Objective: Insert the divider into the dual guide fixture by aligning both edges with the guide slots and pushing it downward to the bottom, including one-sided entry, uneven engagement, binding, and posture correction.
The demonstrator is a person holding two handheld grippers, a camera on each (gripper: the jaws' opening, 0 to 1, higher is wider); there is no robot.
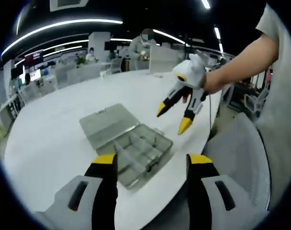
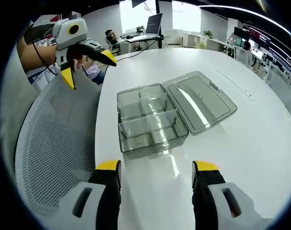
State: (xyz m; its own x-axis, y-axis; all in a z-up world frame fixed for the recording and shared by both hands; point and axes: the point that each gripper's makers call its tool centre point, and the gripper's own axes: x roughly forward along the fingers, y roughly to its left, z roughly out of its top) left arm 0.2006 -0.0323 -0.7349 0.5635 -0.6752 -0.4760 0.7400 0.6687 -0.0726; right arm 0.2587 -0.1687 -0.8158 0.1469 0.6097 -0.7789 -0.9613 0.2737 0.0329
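Observation:
A clear grey plastic compartment box (image 1: 141, 152) lies on the white table (image 1: 54, 134) with its lid (image 1: 106, 120) folded open flat beside it. Thin clear dividers (image 2: 147, 117) stand between its compartments (image 2: 148, 125). My left gripper (image 1: 152, 163) hovers open just short of the box, with nothing between its yellow-tipped jaws. My right gripper (image 2: 157, 167) is also open and empty, near the table's edge in front of the box. Each gripper comes into the other's view, held in the air by a hand: the right one (image 1: 173, 119) open above the box's far side, the left one (image 2: 88, 68) open off the table's edge.
A grey mesh chair (image 2: 54, 139) stands against the table edge beside the box; its back also shows (image 1: 241, 148). A person's arm (image 1: 241, 62) reaches in. Desks, monitors (image 2: 154, 21) and seated people (image 1: 143, 45) lie beyond the table.

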